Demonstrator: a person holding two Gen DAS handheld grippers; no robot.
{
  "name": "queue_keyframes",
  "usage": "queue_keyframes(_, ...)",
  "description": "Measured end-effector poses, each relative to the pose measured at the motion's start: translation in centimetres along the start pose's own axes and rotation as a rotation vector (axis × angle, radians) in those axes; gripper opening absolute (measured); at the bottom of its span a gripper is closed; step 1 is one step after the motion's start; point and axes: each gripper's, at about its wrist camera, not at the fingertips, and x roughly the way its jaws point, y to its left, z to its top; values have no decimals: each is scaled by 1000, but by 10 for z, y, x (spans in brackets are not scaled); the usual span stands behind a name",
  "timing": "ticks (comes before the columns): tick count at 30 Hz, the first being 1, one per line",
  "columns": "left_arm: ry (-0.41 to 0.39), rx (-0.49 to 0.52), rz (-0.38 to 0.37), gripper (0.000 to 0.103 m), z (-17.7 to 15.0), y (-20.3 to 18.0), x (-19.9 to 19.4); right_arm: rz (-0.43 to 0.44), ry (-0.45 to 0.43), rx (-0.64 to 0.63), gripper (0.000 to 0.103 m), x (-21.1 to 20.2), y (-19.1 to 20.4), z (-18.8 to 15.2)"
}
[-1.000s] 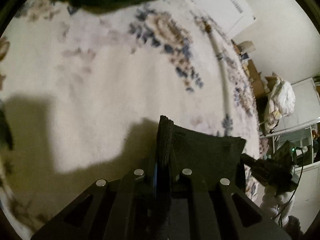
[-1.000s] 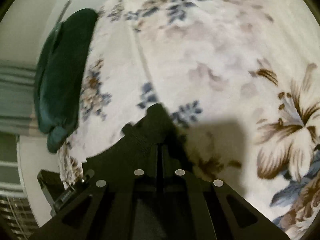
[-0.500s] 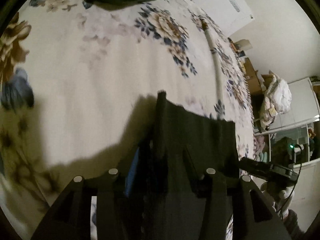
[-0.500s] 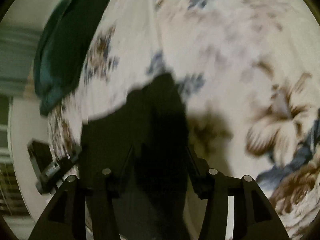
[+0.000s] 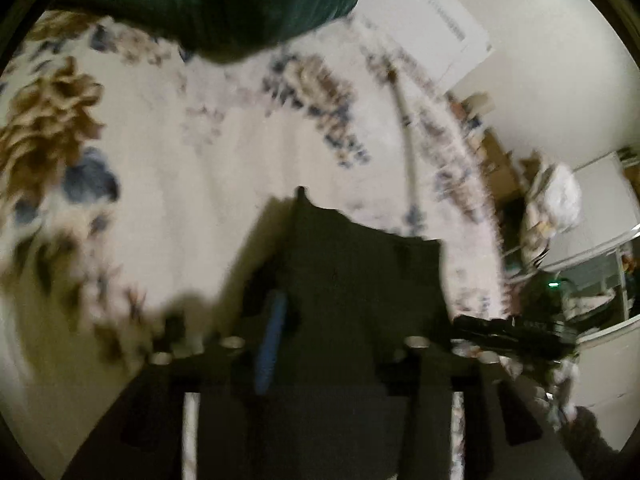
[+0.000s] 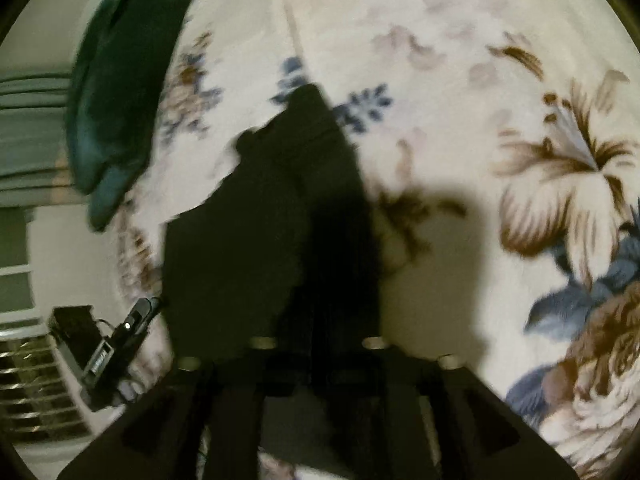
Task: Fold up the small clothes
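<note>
A small black garment (image 5: 360, 264) lies on a floral bedspread (image 5: 192, 184). My left gripper (image 5: 332, 320) is open, its fingers spread wide, with the garment lying between and under them. The same black garment shows in the right wrist view (image 6: 256, 216), reaching up past my right gripper (image 6: 316, 320). The right gripper is open too, its fingers apart either side of the cloth. Both views are blurred. The right gripper's body shows at the left view's right edge (image 5: 516, 332).
A dark green pillow (image 5: 224, 4) lies at the head of the bed and shows in the right view (image 6: 120, 92). The bed edge drops off at right in the left view, toward boxes and a white bag (image 5: 556, 200). The left gripper's body (image 6: 108, 348) sits low left.
Both grippers were shut on the black garment one second ago and have since opened wide. The garment now lies loose on the bedspread and both grippers have shifted back over it.
</note>
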Motion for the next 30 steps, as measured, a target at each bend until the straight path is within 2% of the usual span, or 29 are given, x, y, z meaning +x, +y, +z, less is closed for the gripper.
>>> queue_keyframes(2, -47, -46, -22, 62, -30, -5, -28, 25, 5, -19, 71, -13, 1, -10)
queue_keyframes(5, -53, -145, -23, 64, -75, -2, -49, 39, 34, -17, 73, -25, -7, -30)
queue_keyframes(8, -11, -297, -37, 64, -136, 8, -54, 45, 66, -17, 74, -27, -21, -48)
queue_keyframes(11, 58, -411, -59, 64, -181, 17, -37, 32, 61, -13, 80, -26, -38, -58)
queue_keyframes(13, 91, -493, -100, 64, -204, 25, -14, 46, 68, 14, 80, -21, -51, -60)
queue_keyframes(16, 59, -560, -190, 64, -211, 31, 14, 71, 80, 10, 80, -9, -60, -54)
queue_keyframes(17, 51, -575, -198, 64, -208, 32, 25, 96, 91, 8, 80, -4, -61, -50)
queue_keyframes(18, 31, -593, -250, 64, -204, 33, 39, 123, 103, 9, 80, 1, -63, -46)
queue_keyframes(19, 10, -600, -267, 64, -201, 33, 47, 140, 112, 7, 80, 7, -63, -41)
queue_keyframes(22, -45, -620, -245, 64, -189, 33, 69, 191, 127, 7, 84, 24, -64, -21)
queue_keyframes(27, -184, -745, -238, 64, -179, 38, 71, 263, 145, -8, 88, 53, -49, 18)
queue_keyframes(29, -228, -781, -229, 55, -175, 41, 68, 276, 137, -1, 88, 62, -41, 33)
queue_keyframes(30, -242, -787, -218, 39, -171, 43, 66, 270, 134, 2, 88, 67, -37, 39)
